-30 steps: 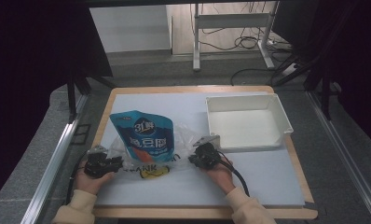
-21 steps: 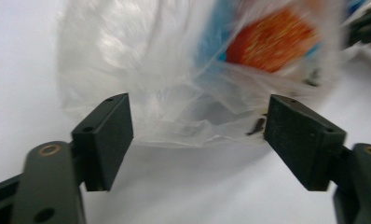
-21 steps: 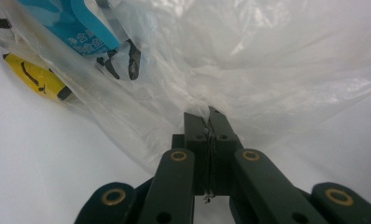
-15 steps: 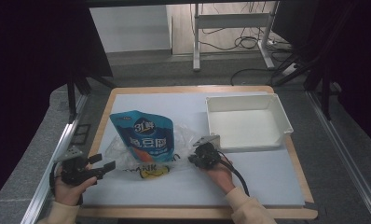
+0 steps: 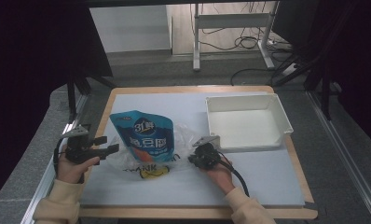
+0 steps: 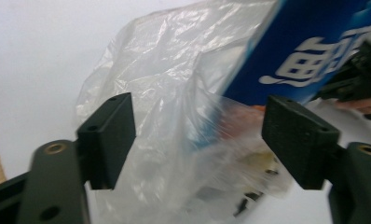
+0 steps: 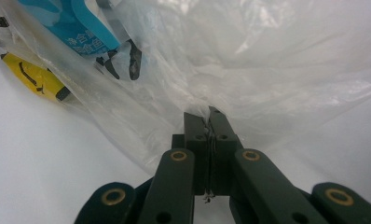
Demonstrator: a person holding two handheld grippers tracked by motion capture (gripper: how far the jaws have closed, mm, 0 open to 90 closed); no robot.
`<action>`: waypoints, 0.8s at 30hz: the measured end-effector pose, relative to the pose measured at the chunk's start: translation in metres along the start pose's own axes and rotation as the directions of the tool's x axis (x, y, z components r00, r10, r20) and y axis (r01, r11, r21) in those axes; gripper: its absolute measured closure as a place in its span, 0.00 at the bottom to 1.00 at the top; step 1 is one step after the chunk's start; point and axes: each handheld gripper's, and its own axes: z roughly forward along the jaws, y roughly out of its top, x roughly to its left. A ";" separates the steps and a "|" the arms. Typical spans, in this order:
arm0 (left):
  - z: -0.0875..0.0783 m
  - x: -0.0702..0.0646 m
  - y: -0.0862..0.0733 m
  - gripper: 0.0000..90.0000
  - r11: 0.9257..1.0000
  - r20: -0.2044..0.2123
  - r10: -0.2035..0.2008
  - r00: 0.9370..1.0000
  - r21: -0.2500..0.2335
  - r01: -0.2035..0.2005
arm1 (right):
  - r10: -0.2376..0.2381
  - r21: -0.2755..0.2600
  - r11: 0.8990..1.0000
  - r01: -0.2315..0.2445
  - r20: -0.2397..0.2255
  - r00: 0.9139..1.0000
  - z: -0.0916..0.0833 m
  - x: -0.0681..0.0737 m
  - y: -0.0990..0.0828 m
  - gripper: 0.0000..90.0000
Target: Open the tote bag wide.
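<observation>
Blue pouch [image 5: 147, 137] inside a clear plastic bag [image 5: 179, 140], lying mid-mat left of the white tray [image 5: 272, 109]. Right gripper [image 5: 195, 161] pinched tight on the bag's right edge. Left gripper [image 5: 110, 148] wide apart, holding nothing, just beside the bag's left edge. Bare mat [image 5: 267, 177] near the front.

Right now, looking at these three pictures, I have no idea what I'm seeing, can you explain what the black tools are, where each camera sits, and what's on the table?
A person holds a hand tool in each hand; there is no robot. The high view looks down on the table. The left gripper has its fingers open, facing a clear plastic bag with a blue pouch in it. The right gripper is shut on the plastic bag's edge, seen close in the right gripper view. An empty white tray sits at the right. The two gripper views come from cameras riding on the tools.
</observation>
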 end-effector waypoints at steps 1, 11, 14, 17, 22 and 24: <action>0.003 0.001 0.000 0.33 1.000 -0.002 0.001 1.000 0.006 -0.001 | 0.000 0.000 1.000 0.000 -0.001 1.000 0.000 0.000 0.000 0.98; 0.024 0.008 -0.008 0.67 0.997 -0.019 0.009 1.000 0.079 -0.007 | -0.001 -0.004 1.000 0.001 -0.001 1.000 0.000 -0.001 0.000 0.98; 0.028 0.009 -0.009 0.85 0.996 -0.018 0.005 1.000 0.090 -0.004 | -0.004 -0.005 1.000 0.004 -0.002 1.000 0.000 -0.001 0.000 0.98; 0.030 0.009 -0.010 0.97 0.995 -0.020 0.009 1.000 0.099 -0.007 | -0.001 -0.006 1.000 0.001 -0.001 1.000 0.000 -0.001 0.000 0.98; 0.029 0.012 -0.007 1.00 0.998 -0.042 0.003 0.999 0.066 0.000 | 0.003 -0.008 1.000 -0.003 -0.004 1.000 0.001 -0.001 0.000 0.98; 0.025 0.013 -0.006 1.00 0.999 -0.047 -0.002 0.999 0.047 0.004 | 0.003 -0.008 1.000 -0.003 -0.005 1.000 0.001 -0.001 0.000 0.98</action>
